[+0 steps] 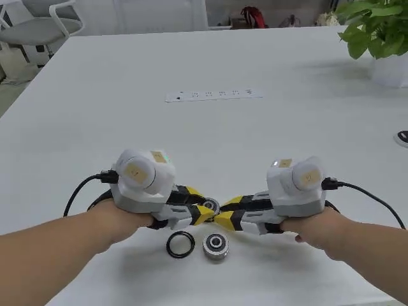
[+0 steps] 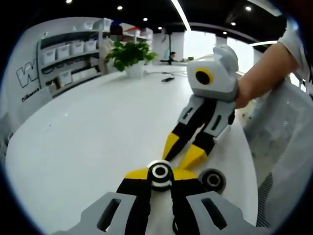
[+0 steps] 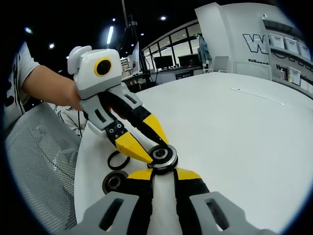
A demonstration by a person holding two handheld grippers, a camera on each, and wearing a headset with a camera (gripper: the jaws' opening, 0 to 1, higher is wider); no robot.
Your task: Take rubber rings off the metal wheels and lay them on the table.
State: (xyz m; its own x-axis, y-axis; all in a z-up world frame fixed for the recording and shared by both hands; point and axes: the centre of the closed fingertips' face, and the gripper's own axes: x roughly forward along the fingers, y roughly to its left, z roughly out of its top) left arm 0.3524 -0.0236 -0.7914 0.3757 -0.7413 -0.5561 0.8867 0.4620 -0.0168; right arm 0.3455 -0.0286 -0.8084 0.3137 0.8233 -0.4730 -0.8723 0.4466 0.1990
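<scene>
My left gripper (image 1: 203,211) is shut on a metal wheel (image 1: 211,205), lifted just above the table between both grippers. A black rubber ring (image 3: 171,157) still circles that wheel's rim. My right gripper (image 3: 164,173) meets it from the opposite side, its yellow tips closed on the ringed edge. In the left gripper view the wheel (image 2: 160,173) sits between my own tips, and the right gripper (image 2: 180,159) reaches in from the upper right. On the table below lie a loose rubber ring (image 1: 180,244) and a second wheel (image 1: 216,245), side by side.
A white power strip (image 1: 213,95) lies mid-table. A potted plant (image 1: 377,35) stands at the far right corner, and a dark object (image 1: 403,137) sits at the right edge. Cables trail from both grippers. An office chair (image 1: 44,25) stands beyond the far left corner.
</scene>
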